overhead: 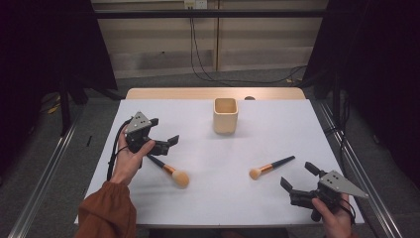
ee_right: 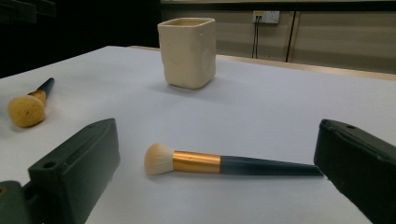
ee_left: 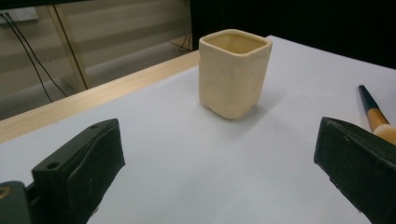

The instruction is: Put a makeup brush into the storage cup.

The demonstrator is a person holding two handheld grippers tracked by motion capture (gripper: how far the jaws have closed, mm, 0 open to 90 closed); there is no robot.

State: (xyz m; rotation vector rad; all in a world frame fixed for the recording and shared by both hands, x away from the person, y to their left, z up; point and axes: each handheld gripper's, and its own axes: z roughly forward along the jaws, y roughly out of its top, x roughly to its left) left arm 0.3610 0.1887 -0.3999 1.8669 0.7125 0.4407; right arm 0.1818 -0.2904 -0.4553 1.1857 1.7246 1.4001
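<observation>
Two makeup brushes with dark handles, gold ferrules and rounded bristle heads lie flat on the white surface (overhead: 218, 193), and one cream, square-sided ceramic cup (overhead: 225, 115) stands upright at 12 o'clock from the middle of the surface. The left brush (overhead: 168, 169), at 8 o'clock from the cup, has an orange-tan head pointing toward 4 o'clock; the right brush (overhead: 271, 166), at 4 o'clock from the cup, has a paler head pointing toward 8 o'clock. The two brushes are well apart. The left gripper (overhead: 167, 143) is held just beside the handle end of the left brush, jaws spread wide and aimed toward the cup. The right gripper (overhead: 298, 177) sits at 5 o'clock from the right brush, near it, jaws likewise wide apart and holding nothing, pointed toward 10 o'clock.
</observation>
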